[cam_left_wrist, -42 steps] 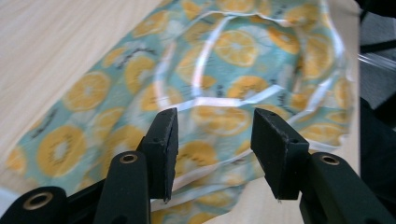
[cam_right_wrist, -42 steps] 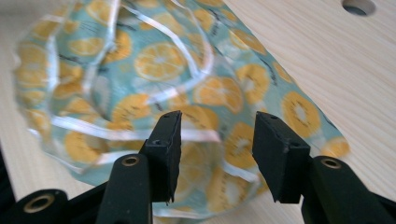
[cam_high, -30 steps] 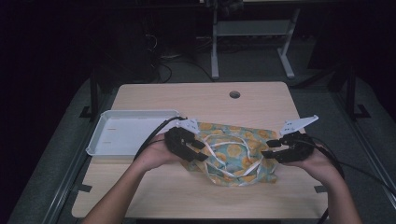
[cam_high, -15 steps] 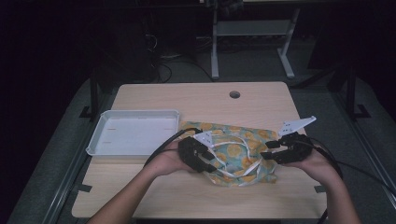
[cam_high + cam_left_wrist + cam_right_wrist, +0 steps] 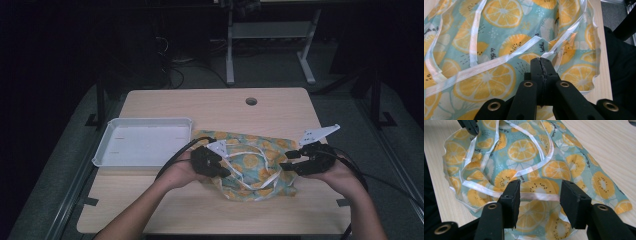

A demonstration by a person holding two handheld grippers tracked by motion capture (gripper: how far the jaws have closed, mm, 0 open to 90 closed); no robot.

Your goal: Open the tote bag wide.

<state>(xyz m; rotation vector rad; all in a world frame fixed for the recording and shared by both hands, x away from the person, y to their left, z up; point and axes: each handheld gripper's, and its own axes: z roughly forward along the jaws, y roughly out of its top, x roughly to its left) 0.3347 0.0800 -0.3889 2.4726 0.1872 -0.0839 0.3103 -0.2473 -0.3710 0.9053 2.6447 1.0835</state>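
Down and inward came the left gripper [image 5: 223,172] since a second ago, sliding from the cloth's left edge onto the fruit-print cloth [image 5: 252,162] itself, and its jaws had just been closing. In the left gripper view they stood pressed together, tip to tip, right over the cloth [image 5: 499,75], beside a strip of shiny white trim [image 5: 506,58]; whether any fabric was pinched between them, that view did not settle. The right gripper [image 5: 289,166] kept its place at the cloth's right edge, and the white tray [image 5: 142,142] sat unmoved on the left of the tabletop [image 5: 215,105].

From above, the cloth lay crumpled at the middle of the tabletop, just right of the tray, with both hands low at its sides and the trim looping across it. That high view was too small to show the jaws clearly. The right gripper view filled that in: its jaws [image 5: 540,195] stood apart, hovering over the cloth [image 5: 524,150] with a band of trim [image 5: 536,196] running between them, and nothing clamped. It also caught the left gripper's black tip [image 5: 470,126] at the far corner of the cloth. The left gripper view alone showed small printed lettering on the fabric and the tabletop's edge [image 5: 605,62] just past the cloth's hem.
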